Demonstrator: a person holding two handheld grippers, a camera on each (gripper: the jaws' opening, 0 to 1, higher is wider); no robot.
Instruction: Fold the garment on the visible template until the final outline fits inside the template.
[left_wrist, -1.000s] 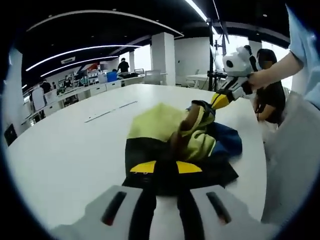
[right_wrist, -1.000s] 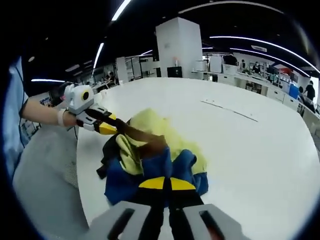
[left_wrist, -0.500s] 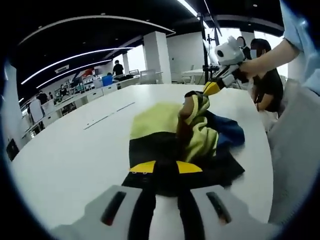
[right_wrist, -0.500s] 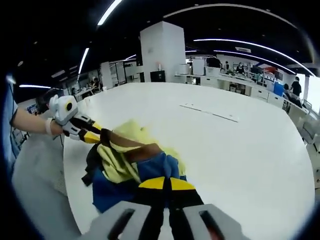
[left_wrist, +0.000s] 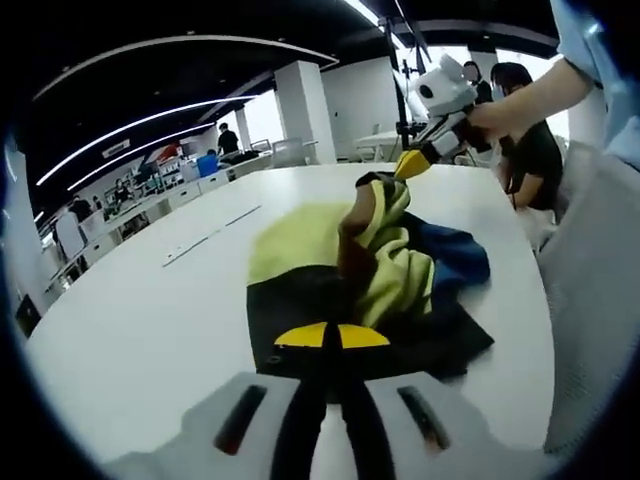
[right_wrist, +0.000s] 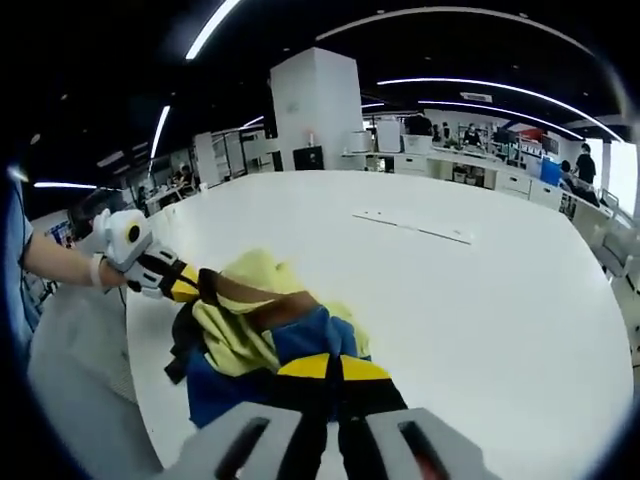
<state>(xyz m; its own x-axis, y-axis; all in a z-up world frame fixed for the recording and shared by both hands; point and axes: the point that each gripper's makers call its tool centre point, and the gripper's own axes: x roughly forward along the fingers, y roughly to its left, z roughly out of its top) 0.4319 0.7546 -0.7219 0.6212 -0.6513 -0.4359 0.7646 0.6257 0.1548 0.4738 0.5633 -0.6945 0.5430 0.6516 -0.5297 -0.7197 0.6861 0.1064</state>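
1. Currently both grippers are pinching the garment (left_wrist: 370, 270) at opposite ends; it is lying bunched on the white table (left_wrist: 150, 310), stretching between the two sets of fingers.
2. Left gripper (left_wrist: 331, 337): fingers are clenching the black edge of the cloth, yellow tips closed together right on the fabric. Yellow-green and blue parts are piling up just beyond the fingers.
3. Right gripper (right_wrist: 322, 368): fingers are gripping the blue-and-black edge, tips meeting on it. In the left gripper view this same gripper is showing at the far end of the cloth, holding up a raised ridge of fabric.
4. In the right gripper view the left gripper is holding the far edge, a brown band of fabric running taut from it toward the near fingers.
5. Step, as I'm reading it: spreading or lifting the crumpled garment before any real fold. No clean outline yet.
6. Template: I am not making one out under the cloth. A thin pale strip (right_wrist: 415, 227) is lying well beyond the fingers.
7. Next move is probably calling for pulling the ends apart and laying the cloth flat.
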